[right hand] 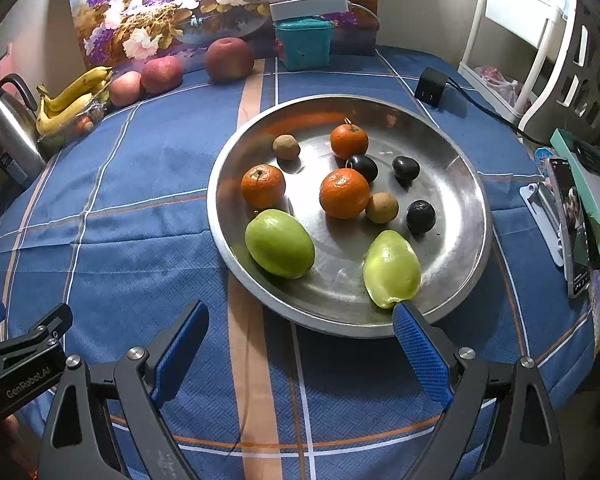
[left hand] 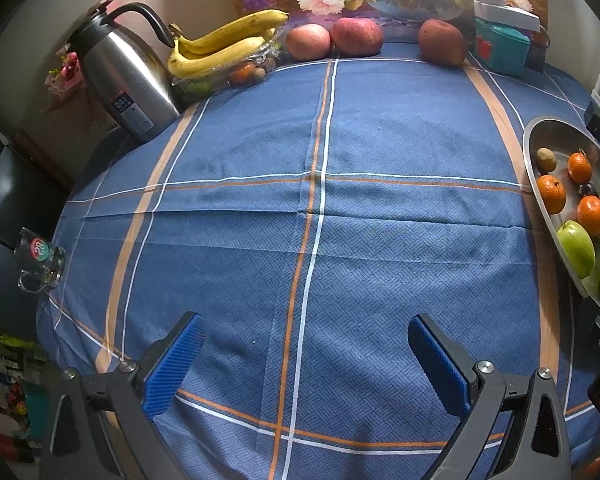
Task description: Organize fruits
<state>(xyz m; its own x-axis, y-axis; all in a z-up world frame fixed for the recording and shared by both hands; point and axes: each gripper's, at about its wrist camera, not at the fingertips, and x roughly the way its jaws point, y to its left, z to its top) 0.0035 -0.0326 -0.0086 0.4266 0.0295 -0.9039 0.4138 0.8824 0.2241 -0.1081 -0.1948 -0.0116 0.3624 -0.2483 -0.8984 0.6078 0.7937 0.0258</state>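
A round steel tray (right hand: pixel 464 216) (left hand: pixel 534 136) on the blue checked cloth holds three oranges (right hand: pixel 344 193), two green fruits (right hand: pixel 280 243), two brown kiwis (right hand: pixel 286 147) and three dark plums (right hand: pixel 421 216). My right gripper (right hand: pixel 300 330) stands open just short of the tray's near rim, nothing between its pads. My left gripper (left hand: pixel 306 340) is open over bare cloth, left of the tray. Three red apples (left hand: pixel 357 36) (right hand: pixel 162 74) and a banana bunch (left hand: pixel 220 46) (right hand: pixel 70 98) lie at the table's far edge.
A steel kettle (left hand: pixel 120 72) stands far left beside the bananas, which rest on a clear box of small fruit (left hand: pixel 236 74). A glass mug (left hand: pixel 40 260) lies at the left edge. A teal box (right hand: pixel 304 42), black adapter (right hand: pixel 431 86) and phone (right hand: pixel 568 220) crowd the right.
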